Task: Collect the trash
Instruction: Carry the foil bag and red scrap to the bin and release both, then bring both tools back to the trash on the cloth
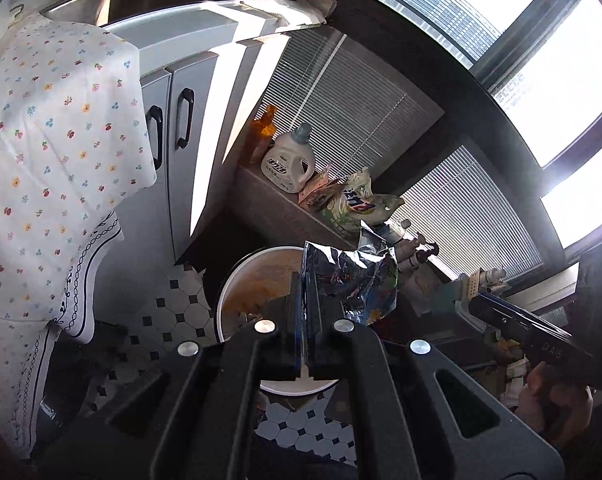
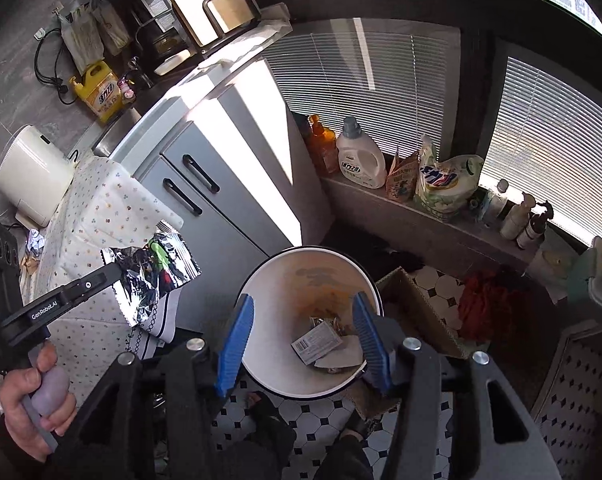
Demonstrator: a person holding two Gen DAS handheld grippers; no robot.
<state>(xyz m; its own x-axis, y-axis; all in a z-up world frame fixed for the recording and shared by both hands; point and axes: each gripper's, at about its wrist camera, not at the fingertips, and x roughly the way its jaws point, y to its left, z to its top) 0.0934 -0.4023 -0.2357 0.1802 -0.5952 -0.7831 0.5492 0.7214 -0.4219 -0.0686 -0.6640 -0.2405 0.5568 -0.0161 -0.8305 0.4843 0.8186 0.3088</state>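
Foil wrapper [image 1: 357,280]: a crumpled silver snack bag with printed colour patches, pinched at one edge by the left gripper [image 1: 304,304] and held up in the air, above and just left of the white bin [image 2: 261,276] in the right wrist view.
Handling of the wrapper: probably very light, thin and crinkly; the foil looks slick, so a loose pinch could let it slide. The flat seam edge already between the pads seems the soundest place to hold; the puffed middle would only collapse.
Left gripper fingers: closed tight on the wrapper's edge, pads pressed together with the foil between them.
Right gripper [image 2: 303,336]: its blue-padded fingers [image 2: 237,340] stand wide apart with nothing between them, poised over the near rim of the bin.
Bin contents: a small carton with a barcode [image 2: 317,344] and some paper scraps lie at the bottom; orange stains mark the inner wall.
Step in hand: the wrapper appears about to go into the bin; it needs carrying right, over the opening, before release.
Surroundings: floral cloth [image 2: 113,216] left of the bin, grey cabinet [image 2: 221,208] behind it, detergent bottle [image 2: 359,156] on the far sill, cardboard box [image 2: 417,308] to the right, tiled floor [image 2: 309,420].
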